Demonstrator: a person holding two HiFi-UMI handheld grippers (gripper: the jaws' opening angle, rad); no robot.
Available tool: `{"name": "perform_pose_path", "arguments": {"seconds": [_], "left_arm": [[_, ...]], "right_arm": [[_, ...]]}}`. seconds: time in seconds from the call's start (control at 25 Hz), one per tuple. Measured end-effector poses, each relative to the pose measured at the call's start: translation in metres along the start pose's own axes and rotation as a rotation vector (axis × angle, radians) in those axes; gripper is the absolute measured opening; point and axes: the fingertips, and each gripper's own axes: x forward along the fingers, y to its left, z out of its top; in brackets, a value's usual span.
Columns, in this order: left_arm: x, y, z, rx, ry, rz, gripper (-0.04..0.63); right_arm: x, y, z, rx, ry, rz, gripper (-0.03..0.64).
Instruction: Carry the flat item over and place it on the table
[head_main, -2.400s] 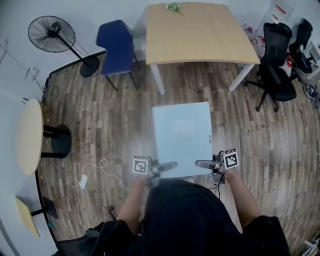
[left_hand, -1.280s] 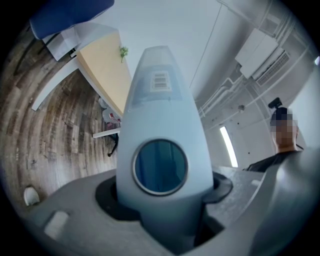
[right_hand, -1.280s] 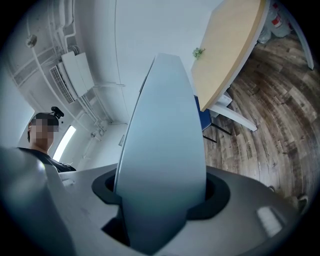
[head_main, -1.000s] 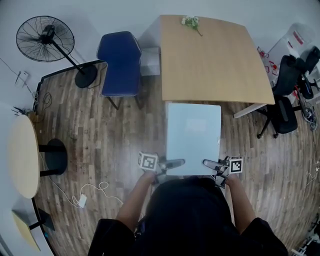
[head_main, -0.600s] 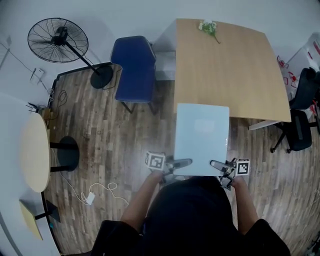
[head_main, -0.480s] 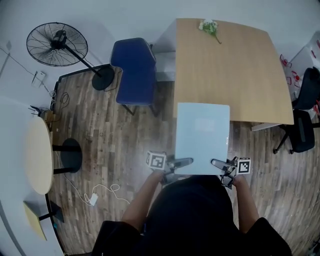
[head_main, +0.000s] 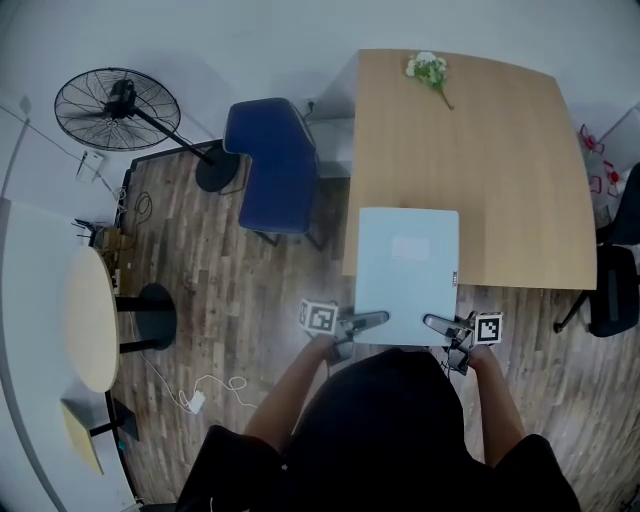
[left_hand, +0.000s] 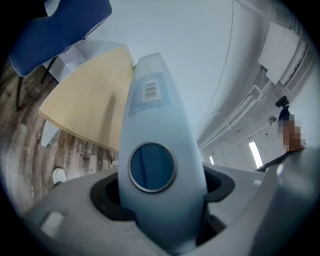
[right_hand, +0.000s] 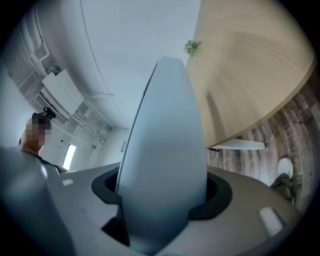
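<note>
The wooden counter (head_main: 500, 150) is now reached: the pale blue binder (head_main: 408, 270), seen wholly over the floor a second ago, is held with its far half above the counter's near edge. It is clamped at its near corners by the left claw (head_main: 362, 321) and the right claw (head_main: 440, 324), so the carry is judged nearly done, with only the setting down left.

Dark wood-plank floor (head_main: 210, 260) lay under a blue padded chair (head_main: 272, 160) beside the pale wooden rectangular tabletop (head_main: 500, 170), and a black pedestal fan (head_main: 115, 103) near the white wall (head_main: 250, 40).
</note>
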Motion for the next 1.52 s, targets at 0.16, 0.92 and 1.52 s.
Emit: {"name": "perform_pose_path", "arguments": {"seconds": [0.16,0.92,1.52], "left_arm": [[0.011,0.023,0.033,-0.024,-0.012,0.042,0.363],[0.011,0.145,0.152,-0.102,0.030,0.189,0.402],[0.012,0.200,0.163,-0.162,0.159,0.343,0.434]], "right_arm": [[0.018,0.005,0.044,-0.004,0.018,0.028,0.313],[0.092,-0.084,0.155,0.090,-0.014,-0.019,0.311],[0.103,-0.149,0.169,0.196,0.076,-0.235,0.350]]}}
